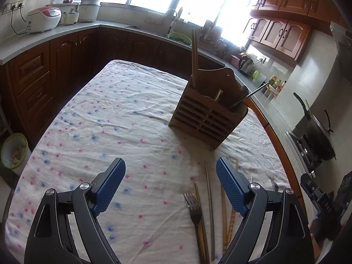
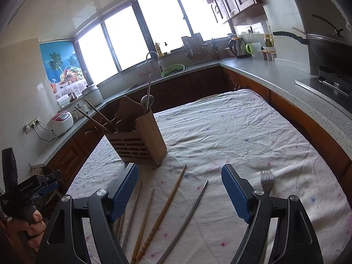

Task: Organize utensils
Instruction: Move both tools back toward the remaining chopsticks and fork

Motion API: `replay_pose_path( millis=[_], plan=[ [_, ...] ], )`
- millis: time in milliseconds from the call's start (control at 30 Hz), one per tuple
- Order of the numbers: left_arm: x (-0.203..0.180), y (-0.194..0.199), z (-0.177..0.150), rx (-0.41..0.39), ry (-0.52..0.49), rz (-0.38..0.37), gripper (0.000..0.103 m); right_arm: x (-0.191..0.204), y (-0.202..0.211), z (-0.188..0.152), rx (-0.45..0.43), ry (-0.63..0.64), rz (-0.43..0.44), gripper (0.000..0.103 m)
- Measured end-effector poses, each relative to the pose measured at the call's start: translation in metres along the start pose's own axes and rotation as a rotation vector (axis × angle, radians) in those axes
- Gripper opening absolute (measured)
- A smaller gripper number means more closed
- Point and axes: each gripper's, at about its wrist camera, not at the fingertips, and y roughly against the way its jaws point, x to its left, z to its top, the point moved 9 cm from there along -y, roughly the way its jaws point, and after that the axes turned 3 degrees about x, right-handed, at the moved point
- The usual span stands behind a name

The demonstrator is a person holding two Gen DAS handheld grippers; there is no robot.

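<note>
With both grippers' fingers spread and empty, the right gripper (image 2: 180, 190) sits nearer the wooden chopstick (image 2: 161, 209) (long axis running lower left to upper centre between its fingers), the holder (image 2: 140, 142) beyond, while the left gripper (image 1: 170, 186) hovers beside the fork (image 1: 193, 209).
</note>
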Motion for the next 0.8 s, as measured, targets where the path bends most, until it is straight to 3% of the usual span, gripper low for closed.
replay_pose_path(
  millis=[400,800],
  plan=[
    [-0.004,-0.008,-0.031,0.063,-0.016,0.003,0.086,-0.006,0.004,-0.037,0.055,-0.011,-0.004,0.08],
    [-0.017,-0.029,-0.036,0.121,-0.059,-0.001,0.086,-0.014,-0.01,-0.043,0.088,-0.017,-0.029,0.08]
  ],
)
